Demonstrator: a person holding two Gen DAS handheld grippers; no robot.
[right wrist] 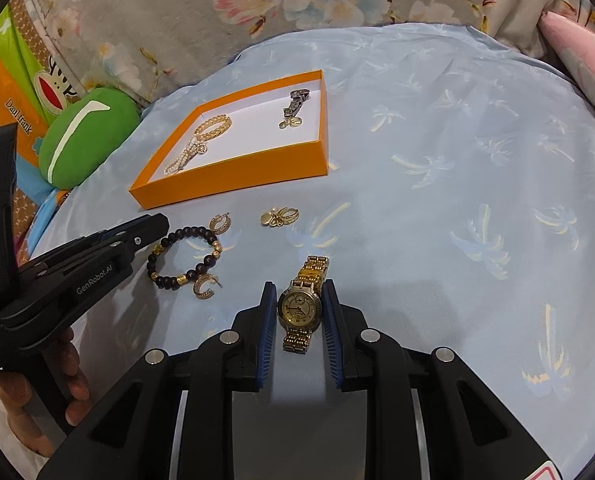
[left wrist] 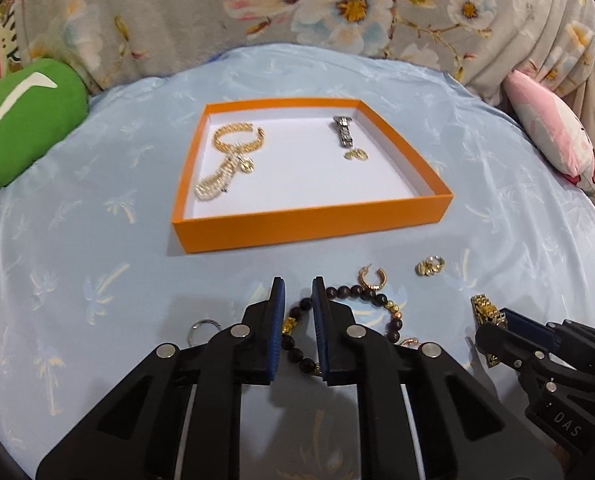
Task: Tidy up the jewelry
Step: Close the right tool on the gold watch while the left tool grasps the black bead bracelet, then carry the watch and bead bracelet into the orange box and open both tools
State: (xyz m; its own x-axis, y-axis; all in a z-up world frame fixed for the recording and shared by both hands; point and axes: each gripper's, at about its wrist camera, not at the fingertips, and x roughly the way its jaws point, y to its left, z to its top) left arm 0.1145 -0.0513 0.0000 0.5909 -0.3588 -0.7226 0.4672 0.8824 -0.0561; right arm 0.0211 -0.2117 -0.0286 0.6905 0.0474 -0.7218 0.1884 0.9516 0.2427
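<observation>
An orange tray with a white floor holds a gold chain bracelet, a pearl bracelet, a silver watch band and gold earrings. On the blue cloth lie a dark bead bracelet, gold hoop earrings and gold rings. My left gripper is open, its jaws straddling the bead bracelet's near side. My right gripper is open around a gold watch, pads beside its case without clearly pressing it.
A green cushion lies at the left, a pink cushion at the right, floral fabric behind. A small silver ring lies left of my left gripper. Another hoop earring lies by the bead bracelet.
</observation>
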